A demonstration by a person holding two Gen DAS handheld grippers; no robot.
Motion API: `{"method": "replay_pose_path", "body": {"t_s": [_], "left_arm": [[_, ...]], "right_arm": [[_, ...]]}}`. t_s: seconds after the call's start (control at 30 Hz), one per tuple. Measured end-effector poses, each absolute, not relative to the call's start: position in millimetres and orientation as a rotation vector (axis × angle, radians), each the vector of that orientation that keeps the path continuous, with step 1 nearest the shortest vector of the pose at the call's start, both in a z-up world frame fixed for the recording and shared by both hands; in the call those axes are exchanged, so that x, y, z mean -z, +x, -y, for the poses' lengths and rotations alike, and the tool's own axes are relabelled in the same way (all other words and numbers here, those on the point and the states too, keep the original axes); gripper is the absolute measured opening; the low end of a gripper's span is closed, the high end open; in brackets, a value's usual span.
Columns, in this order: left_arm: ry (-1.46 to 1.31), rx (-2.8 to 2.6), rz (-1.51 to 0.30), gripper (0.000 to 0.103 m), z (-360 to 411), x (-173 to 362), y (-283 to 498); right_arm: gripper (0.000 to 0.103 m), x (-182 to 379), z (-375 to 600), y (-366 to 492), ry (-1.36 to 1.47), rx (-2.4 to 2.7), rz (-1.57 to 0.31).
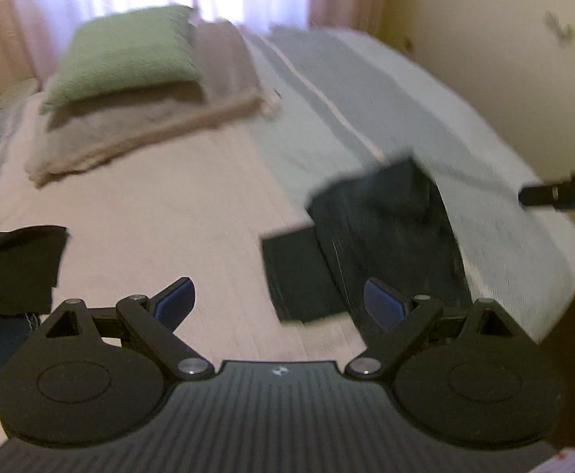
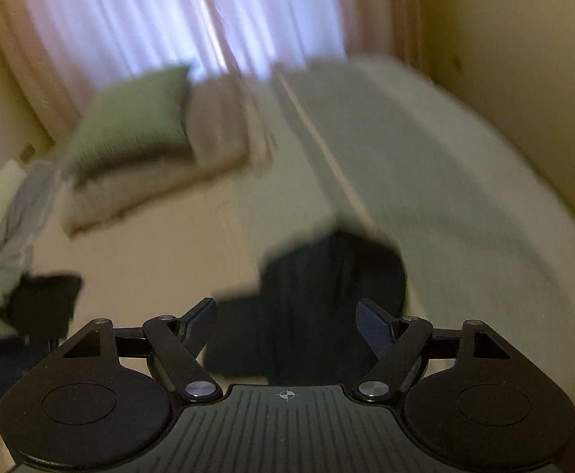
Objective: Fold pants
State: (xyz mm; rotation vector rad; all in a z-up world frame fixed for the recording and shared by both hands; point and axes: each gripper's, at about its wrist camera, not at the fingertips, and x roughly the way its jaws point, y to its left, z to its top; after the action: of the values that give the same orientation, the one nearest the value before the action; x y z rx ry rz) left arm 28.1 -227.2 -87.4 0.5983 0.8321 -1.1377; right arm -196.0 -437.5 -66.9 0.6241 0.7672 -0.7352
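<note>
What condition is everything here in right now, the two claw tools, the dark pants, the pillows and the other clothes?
left gripper: open, holding nothing
right gripper: open, holding nothing
dark pants: folded into a compact bundle, lying on the bed
green pillow: resting on top of a beige pillow
black garment: lying crumpled at the left edge

The middle of the bed [image 1: 161, 205] lies bare, a broad pale stretch between the dark pants [image 1: 386, 236] on the right and a heap of dark clothes [image 1: 15, 268] at the left edge. Farther back, a green pillow [image 1: 126, 55] stacked on a beige pillow [image 1: 145, 126] blocks the head of the bed. The striped part of the cover beyond the pants is open up to the wall [image 1: 504, 59]. From the right edge, the right hand-held gripper [image 1: 563, 193] juts in above that strip, just beside the pants.
</note>
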Motion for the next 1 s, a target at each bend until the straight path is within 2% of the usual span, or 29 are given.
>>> {"method": "replay_pose_path", "body": {"t_s": [0.03, 0.23, 0.53, 1.0], "left_arm": [[0.634, 1.152, -0.838, 0.091, 227, 92, 18], [0.753, 1.233, -0.855, 0.091, 219, 111, -14], [0.851, 1.317, -0.803, 0.091, 191, 109, -9], [0.871, 1.379, -0.778, 0.091, 154, 102, 21]], "right_arm": [[0.075, 83, 425, -214, 0.648, 0.734, -0.782], [0.075, 94, 382, -255, 0.697, 0.762, -0.816], [0.075, 104, 313, -246, 0.737, 0.829, -0.836], [0.075, 108, 256, -209, 0.781, 0.89, -0.81]]}}
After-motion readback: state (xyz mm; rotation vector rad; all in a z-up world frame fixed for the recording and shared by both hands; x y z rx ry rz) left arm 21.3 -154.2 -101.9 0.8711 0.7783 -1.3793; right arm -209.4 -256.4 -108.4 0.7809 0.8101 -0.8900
